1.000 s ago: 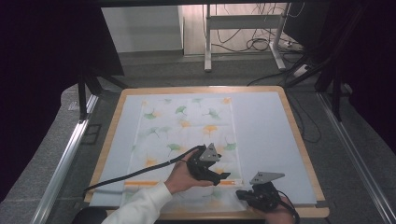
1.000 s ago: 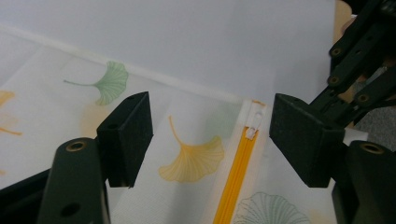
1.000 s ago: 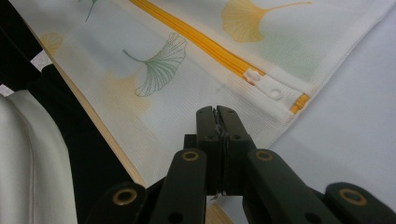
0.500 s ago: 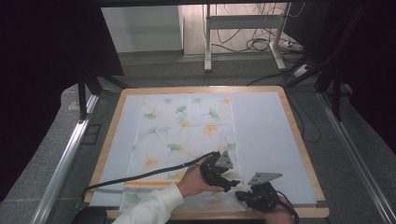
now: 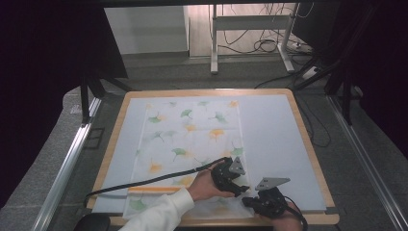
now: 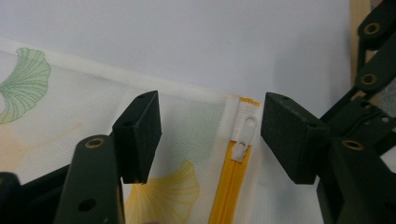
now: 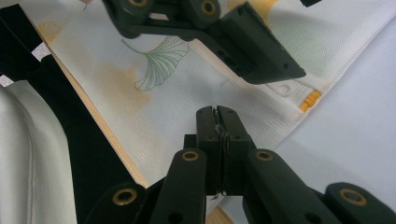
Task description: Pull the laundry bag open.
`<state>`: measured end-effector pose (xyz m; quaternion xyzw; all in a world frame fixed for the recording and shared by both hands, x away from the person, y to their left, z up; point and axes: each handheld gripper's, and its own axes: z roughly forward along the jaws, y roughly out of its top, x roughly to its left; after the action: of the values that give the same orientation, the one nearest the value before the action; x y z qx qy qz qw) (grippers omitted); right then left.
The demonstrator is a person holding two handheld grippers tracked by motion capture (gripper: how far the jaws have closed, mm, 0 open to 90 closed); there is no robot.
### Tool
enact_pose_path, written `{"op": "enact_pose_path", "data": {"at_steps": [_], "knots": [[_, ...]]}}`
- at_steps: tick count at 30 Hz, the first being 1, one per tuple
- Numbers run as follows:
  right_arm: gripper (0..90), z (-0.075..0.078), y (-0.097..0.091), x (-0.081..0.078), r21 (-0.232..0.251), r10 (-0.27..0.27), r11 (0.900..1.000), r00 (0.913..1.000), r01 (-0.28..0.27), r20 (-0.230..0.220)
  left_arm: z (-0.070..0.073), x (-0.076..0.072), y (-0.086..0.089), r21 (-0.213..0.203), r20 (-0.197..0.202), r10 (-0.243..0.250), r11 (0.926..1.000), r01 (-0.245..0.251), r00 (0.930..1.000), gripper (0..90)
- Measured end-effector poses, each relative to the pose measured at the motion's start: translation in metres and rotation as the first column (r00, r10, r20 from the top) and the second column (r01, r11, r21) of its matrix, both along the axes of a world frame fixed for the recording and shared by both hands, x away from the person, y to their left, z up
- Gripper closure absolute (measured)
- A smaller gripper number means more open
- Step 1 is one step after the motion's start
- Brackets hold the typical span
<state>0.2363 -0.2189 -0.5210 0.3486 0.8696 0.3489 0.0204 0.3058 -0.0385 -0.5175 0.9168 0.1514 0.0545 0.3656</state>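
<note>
A white mesh bag (image 5: 192, 139) printed with ginkgo leaves lies flat on the table's pale mat (image 5: 276, 139). An orange zipper (image 5: 149, 190) runs along its near edge. In the left gripper view the white zipper pull (image 6: 245, 135) sits at the zipper's end (image 6: 229, 186), at the bag's corner. My left gripper (image 6: 210, 126) straddles the pull with its jaws apart. They have just been closing and do not touch it. My right gripper (image 7: 217, 112) is shut, pinching the bag's near edge beside that corner. The left gripper (image 5: 240, 187) and the right gripper (image 5: 249, 202) are close together.
The wooden table rim (image 5: 308, 144) frames the mat. A black cable (image 5: 144, 183) trails left from the left gripper across the bag. A white-sleeved arm (image 5: 159, 214) comes in from the bottom. The mat right of the bag is bare.
The left hand and its gripper have moved right and down to the bag's near right corner, close to the right gripper. The right gripper has stayed still.
</note>
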Motion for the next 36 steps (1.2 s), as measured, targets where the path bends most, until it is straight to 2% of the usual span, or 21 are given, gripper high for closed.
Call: {"op": "enact_pose_path", "data": {"at_steps": [9, 12, 13, 15, 16, 22, 25, 28, 30, 33, 36], "knots": [[87.4, -0.0002, -0.0008, 0.0015, 0.002, -0.001, 1.0, 1.0, 0.001, -0.002, -0.0083, 0.0008, -0.0036, -0.004, -0.018, -0.006, 1.0, 0.006, 0.9998, 38.2], [87.5, -0.0002, -0.0007, 0.0016, 0.003, -0.001, 1.0, 1.0, 0.001, -0.003, -0.0081, 0.0008, -0.0036, -0.01, -0.023, -0.013, 0.9999, 0.013, 0.9996, 44.8], [87.4, -0.0003, -0.0007, 0.0018, 0.003, -0.002, 1.0, 1.0, 0.002, -0.003, -0.0086, 0.0005, -0.0041, -0.027, -0.052, -0.018, 0.9995, 0.016, 0.9985, 48.0], [87.4, -0.0003, -0.0008, 0.0019, 0.003, -0.002, 1.0, 1.0, 0.002, -0.003, -0.0083, 0.0014, -0.0034, -0.03, -0.072, -0.03, 0.9992, 0.027, 0.9969, 54.8], [87.4, -0.0003, -0.0008, 0.0021, 0.003, -0.002, 1.0, 1.0, 0.002, -0.002, -0.0078, 0.0014, -0.0032, -0.025, -0.062, -0.024, 0.9994, 0.023, 0.9978, 59.3], [87.3, -0.0003, -0.0009, 0.0024, 0.002, -0.001, 1.0, 1.0, 0.001, 0.001, -0.0075, 0.0011, -0.0028, -0.03, -0.077, -0.04, 0.9988, 0.038, 0.9962, 71.4], [87.2, -0.0004, -0.0011, 0.0026, 0.002, -0.002, 1.0, 1.0, 0.002, 0.003, -0.0056, 0.0012, -0.001, -0.011, -0.069, -0.044, 0.999, 0.043, 0.9966, 78.2], [87.2, -0.0004, -0.0013, 0.0024, 0.001, -0.003, 1.0, 1.0, 0.003, 0.004, -0.0052, 0.0009, -0.0006, -0.01, -0.077, -0.051, 0.9987, 0.051, 0.9957, 80.2], [87.1, -0.0002, -0.0018, 0.002, -0.001, -0.005, 1.0, 1.0, 0.005, 0.005, -0.0054, -0.0009, -0.0017, -0.025, -0.086, -0.035, 0.9991, 0.033, 0.9957, 81.0], [87.1, -0.0001, -0.0019, 0.0021, -0.002, -0.005, 1.0, 1.0, 0.005, 0.007, -0.0055, -0.0012, -0.0016, -0.028, -0.085, -0.035, 0.9991, 0.033, 0.9958, 81.5], [86.8, 0.0, -0.0016, 0.0021, -0.005, -0.003, 1.0, 1.0, 0.003, 0.009, -0.0049, -0.0002, -0.0007, -0.016, -0.085, -0.042, 0.999, 0.041, 0.9955, 81.3]]}}
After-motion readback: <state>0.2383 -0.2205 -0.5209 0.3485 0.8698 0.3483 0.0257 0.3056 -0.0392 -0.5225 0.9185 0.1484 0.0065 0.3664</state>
